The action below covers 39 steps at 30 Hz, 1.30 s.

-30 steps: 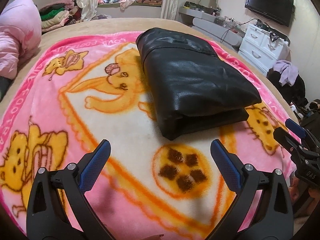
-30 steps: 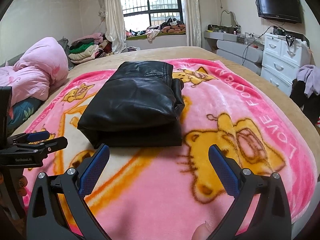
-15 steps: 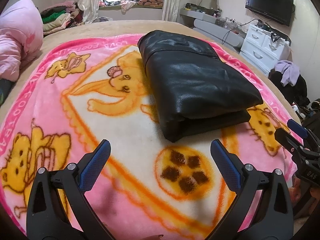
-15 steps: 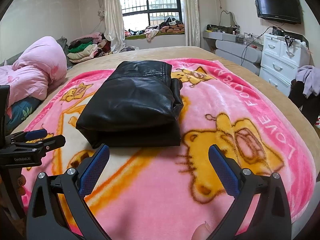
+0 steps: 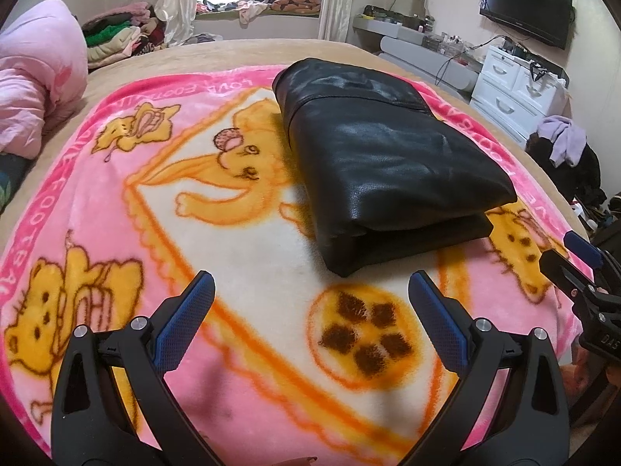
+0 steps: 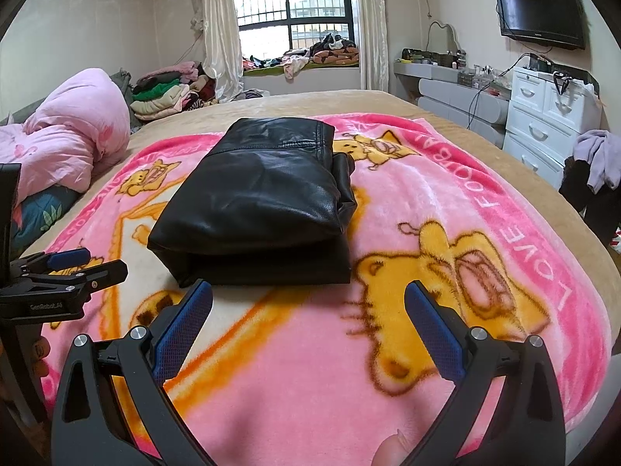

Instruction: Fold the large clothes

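Observation:
A black leather garment [image 5: 388, 163] lies folded into a thick rectangle on a pink cartoon blanket [image 5: 194, 213] on the bed. It also shows in the right wrist view [image 6: 260, 198]. My left gripper [image 5: 310, 295] is open and empty, held above the blanket in front of the garment's near edge. My right gripper [image 6: 308, 303] is open and empty, close to the garment's near edge. Each gripper shows at the edge of the other's view: the right one [image 5: 578, 268] and the left one [image 6: 73, 268].
A pink duvet [image 6: 66, 143] is piled at the left of the bed. Stacked clothes [image 6: 167, 93] lie by the window. White drawers [image 6: 551, 116], a TV [image 6: 539, 7] and a chair with clothes [image 6: 594, 171] stand to the right.
Both grippers have stayed open and empty. The views have shifted slightly, with the left camera tilted up a little. The garment has not moved.

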Each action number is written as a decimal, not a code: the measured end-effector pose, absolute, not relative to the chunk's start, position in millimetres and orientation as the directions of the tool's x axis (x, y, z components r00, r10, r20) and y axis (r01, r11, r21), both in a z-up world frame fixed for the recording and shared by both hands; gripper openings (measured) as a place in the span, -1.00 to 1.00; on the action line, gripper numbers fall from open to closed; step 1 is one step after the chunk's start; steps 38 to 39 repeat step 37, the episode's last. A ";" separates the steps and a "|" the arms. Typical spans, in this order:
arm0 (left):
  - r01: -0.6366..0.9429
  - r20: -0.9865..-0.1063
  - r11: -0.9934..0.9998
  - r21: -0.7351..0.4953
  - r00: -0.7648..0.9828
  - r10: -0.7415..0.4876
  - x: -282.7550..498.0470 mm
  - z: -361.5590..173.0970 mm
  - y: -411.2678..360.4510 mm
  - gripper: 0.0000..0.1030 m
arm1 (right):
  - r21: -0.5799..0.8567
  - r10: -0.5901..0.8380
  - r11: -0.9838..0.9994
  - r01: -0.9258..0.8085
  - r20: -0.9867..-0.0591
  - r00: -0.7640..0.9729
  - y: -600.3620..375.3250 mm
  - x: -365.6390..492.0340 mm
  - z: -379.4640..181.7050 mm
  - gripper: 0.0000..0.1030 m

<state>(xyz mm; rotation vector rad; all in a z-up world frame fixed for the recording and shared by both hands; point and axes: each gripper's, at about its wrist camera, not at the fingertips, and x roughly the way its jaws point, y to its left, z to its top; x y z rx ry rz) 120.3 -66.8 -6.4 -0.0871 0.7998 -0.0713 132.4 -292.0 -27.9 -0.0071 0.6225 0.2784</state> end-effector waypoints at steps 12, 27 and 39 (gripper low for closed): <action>0.024 -0.714 0.995 -0.093 0.695 -0.084 120.8 -7.1 -64.5 0.82 | 0.076 0.256 0.962 -0.261 -0.576 0.776 -291.9 133.3 -28.1 0.91; -0.017 -0.726 0.998 -0.052 0.687 -0.026 125.9 -5.9 -60.8 0.82 | 0.135 0.158 0.986 -0.102 -0.526 0.836 -338.4 126.8 -6.2 0.91; -0.253 -0.738 0.951 -0.180 0.673 0.039 130.8 19.2 78.2 0.82 | 0.091 -0.325 0.877 0.472 -0.613 0.720 -580.4 108.3 -22.4 0.91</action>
